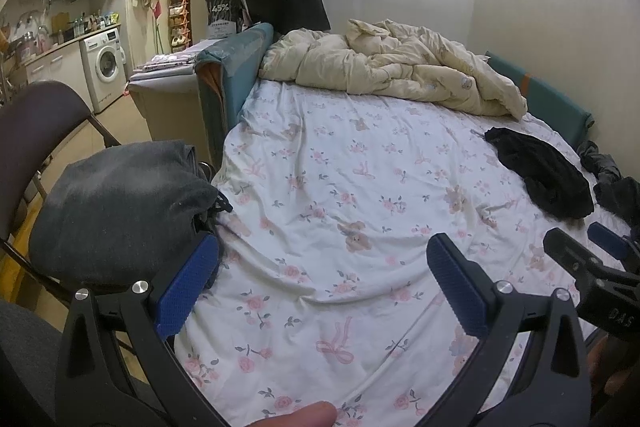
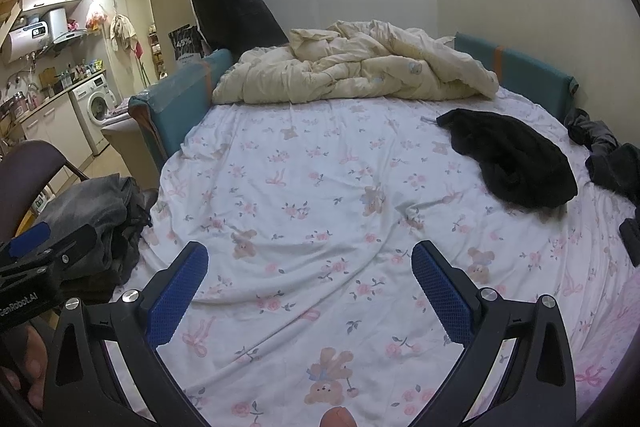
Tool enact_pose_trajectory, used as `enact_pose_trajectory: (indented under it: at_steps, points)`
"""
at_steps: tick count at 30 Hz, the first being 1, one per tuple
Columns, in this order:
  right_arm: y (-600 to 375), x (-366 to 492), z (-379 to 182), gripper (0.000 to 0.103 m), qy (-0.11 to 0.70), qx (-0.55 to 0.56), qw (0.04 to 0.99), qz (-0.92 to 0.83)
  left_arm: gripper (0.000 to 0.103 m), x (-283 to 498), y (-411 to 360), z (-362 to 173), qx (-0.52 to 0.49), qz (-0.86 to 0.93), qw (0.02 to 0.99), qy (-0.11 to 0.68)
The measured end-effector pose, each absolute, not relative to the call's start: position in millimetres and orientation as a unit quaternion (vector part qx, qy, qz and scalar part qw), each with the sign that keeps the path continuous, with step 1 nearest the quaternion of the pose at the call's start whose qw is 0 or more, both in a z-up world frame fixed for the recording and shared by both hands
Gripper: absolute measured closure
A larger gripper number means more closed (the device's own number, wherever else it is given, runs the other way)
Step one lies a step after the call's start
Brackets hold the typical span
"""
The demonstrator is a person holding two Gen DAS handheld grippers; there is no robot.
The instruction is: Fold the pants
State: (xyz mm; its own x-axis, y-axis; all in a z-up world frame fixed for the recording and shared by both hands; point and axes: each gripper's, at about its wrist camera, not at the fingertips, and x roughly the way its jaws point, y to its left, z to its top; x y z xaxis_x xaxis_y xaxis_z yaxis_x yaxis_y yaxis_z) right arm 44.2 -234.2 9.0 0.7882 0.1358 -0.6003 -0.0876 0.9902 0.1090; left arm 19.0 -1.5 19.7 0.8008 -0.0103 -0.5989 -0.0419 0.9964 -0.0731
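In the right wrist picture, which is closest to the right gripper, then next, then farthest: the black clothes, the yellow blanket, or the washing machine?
From the right gripper, open over the flowery sheet:
1. Black clothes, lying on the bed, ahead and to the right.
2. Yellow blanket, bunched at the far end of the bed.
3. Washing machine, across the room in the kitchen, far left.

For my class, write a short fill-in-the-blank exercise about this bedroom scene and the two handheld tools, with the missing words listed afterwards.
1. Both the left tool and the right tool have their jaws ____.
2. The crumpled black garment lies on the floral ____.
3. The grey folded clothes rest on a ____ beside the bed.
4. The cream duvet is bunched at the ____ end of the bed.

Missing words: open; bedsheet; chair; far
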Motion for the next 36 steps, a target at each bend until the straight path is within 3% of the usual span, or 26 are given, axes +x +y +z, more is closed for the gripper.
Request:
enact_pose_trajectory:
  at_steps: [36]
  points:
    - [-227.7, 35.4, 9.4, 0.0, 0.319, 0.038, 0.945, 0.054, 0.0, 19.4, -5.7, 20.0, -0.043, 0.01, 0.949, 0.311]
